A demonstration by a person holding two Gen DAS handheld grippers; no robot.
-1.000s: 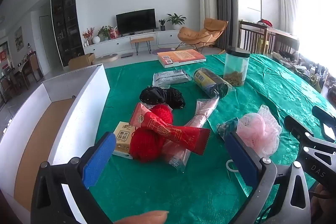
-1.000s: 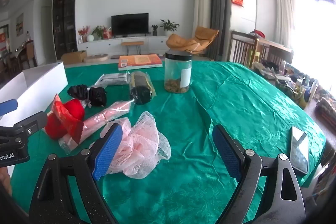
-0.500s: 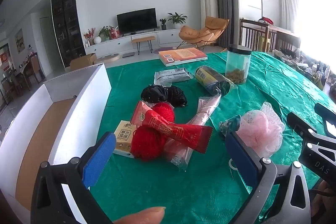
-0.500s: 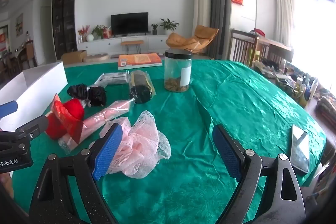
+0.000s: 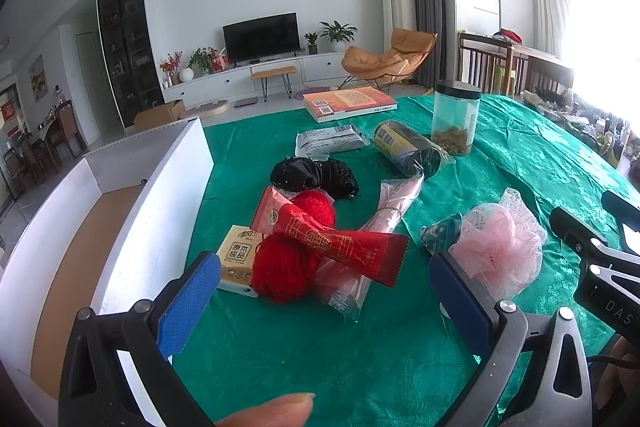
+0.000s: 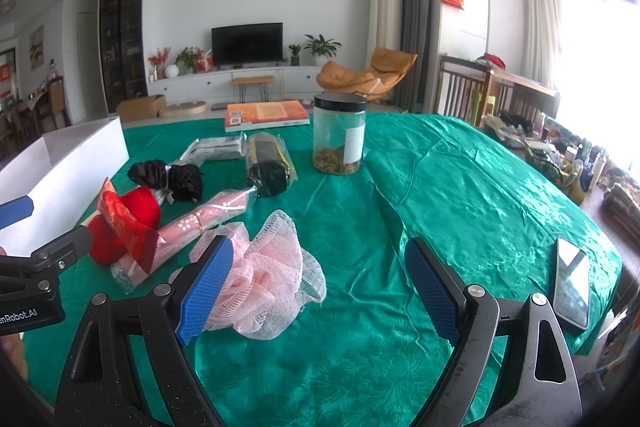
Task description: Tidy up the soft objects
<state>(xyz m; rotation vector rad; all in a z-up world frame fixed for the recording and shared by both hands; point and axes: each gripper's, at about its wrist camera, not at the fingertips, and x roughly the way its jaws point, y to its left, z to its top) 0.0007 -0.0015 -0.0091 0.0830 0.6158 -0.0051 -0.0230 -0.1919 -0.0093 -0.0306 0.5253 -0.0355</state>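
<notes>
Jaws wide and empty on the right gripper [image 6: 318, 285], likewise the left gripper [image 5: 324, 301]. Just ahead, near the right gripper's left pad: pink mesh pouf [image 6: 260, 285], likely feather-light, springy, best pinched through its bunched middle. Beyond, red yarn [image 5: 288, 267] beside white box [image 5: 156, 211], on green tablecloth [image 6: 460, 187]; bright living room behind.

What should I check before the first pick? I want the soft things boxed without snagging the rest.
1. Left gripper open, nothing in it: ok.
2. Right gripper open, nothing in it: ok.
3. White box open on top, floor bare: ok.
4. Pink bath pouf lies free on the green cloth: ok.
5. Red yarn free to lift: not ok, the red packet lies across it.
6. Phone away from the pile: ok.
</notes>
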